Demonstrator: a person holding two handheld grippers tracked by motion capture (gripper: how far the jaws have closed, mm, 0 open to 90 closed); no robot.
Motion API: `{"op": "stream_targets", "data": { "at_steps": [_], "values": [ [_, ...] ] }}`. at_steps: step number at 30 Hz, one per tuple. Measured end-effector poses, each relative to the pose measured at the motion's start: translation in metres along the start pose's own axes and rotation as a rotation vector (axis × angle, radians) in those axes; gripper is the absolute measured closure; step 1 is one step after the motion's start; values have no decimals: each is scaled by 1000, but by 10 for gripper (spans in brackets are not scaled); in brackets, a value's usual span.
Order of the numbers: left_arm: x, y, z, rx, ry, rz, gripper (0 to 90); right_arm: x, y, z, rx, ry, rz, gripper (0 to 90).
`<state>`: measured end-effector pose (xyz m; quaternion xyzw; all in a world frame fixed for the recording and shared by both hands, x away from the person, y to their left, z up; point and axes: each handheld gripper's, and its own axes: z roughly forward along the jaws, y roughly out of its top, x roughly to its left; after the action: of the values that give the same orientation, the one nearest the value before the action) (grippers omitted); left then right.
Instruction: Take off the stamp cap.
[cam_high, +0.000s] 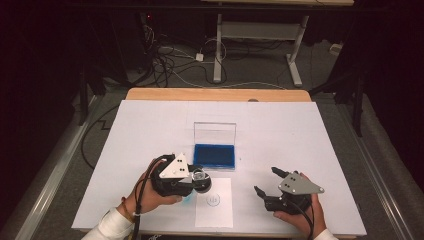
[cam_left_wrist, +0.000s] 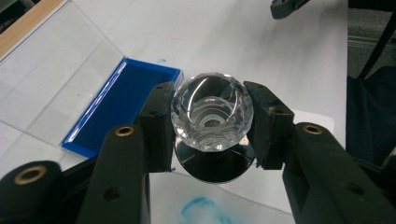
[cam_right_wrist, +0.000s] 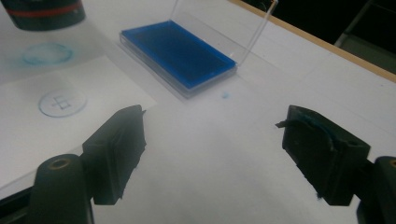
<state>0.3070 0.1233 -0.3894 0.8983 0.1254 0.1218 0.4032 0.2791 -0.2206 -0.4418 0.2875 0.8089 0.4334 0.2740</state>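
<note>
Left gripper fingers clamped tight, right gripper fingers wide apart.

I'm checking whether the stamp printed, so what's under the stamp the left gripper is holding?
Under the stamp, held by the left gripper, white paper shows, with a blue smudge nearby. Its printing face is hidden.

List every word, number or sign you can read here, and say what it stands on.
No words or numbers are legible.
Round blue stamped mark on the white paper sheet: a ring around a small sign, too blurred to read.
Second blue ring print beside it: smudged, unreadable.
</note>
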Motion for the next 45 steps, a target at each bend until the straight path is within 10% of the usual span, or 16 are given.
{"op": "stream_targets", "data": {
  "at_steps": [21,45],
  "values": [
    [-4,11,7,-53,-37,-17,545,66,46,54,-29,280,-81,237],
    [-9,13,6,-78,-55,-26,545,79,50,73,-10,293,-81,381]
  ]
}}
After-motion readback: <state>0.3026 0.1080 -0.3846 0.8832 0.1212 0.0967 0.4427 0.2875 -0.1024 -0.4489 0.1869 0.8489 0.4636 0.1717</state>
